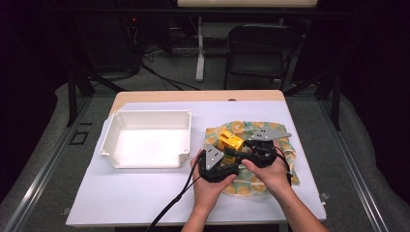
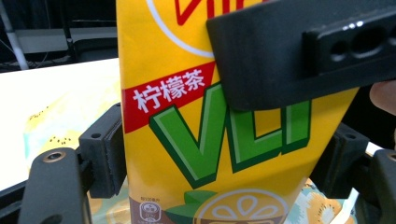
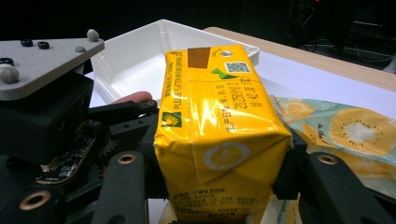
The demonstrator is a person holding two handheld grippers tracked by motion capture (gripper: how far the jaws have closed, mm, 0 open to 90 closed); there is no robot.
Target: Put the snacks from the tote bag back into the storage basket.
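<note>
Furthest left of the yellow drink carton [image 1: 230,141] sits the white tray [image 1: 112,140], nothing in it, on the pale sheet covering the worktop [image 1: 145,193]. Just right of the tray, both hands grip the carton at once: the left tool [image 1: 223,162] is clamped across its broad printed face, and the right tool [image 1: 247,145] is clamped on its narrower sides, as its own view shows [image 3: 219,140]. The carton is raised a little above the fruit-print cloth [image 1: 283,150]. This looks like a handover or re-grip; next, one tool should let go while the other keeps firm hold, then carry the carton toward the tray. Beyond the worktop stand a dark chair [image 1: 258,48] and a dim room.
</note>
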